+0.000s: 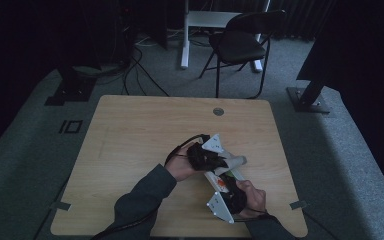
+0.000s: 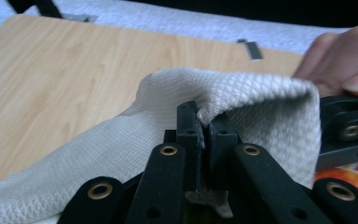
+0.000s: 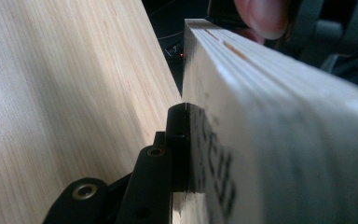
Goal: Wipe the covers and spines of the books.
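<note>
Left gripper view: a grey cloth (image 2: 261, 112) is pinched by the left gripper (image 2: 204, 126); a box (image 3: 279, 140) is clamped by the right gripper (image 3: 186, 144).

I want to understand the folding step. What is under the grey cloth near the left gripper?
Under the grey cloth, a colourful printed item peeks out at its right edge, above the wooden table. The left gripper pinches a fold. The cloth covers the rest of that item.
</note>
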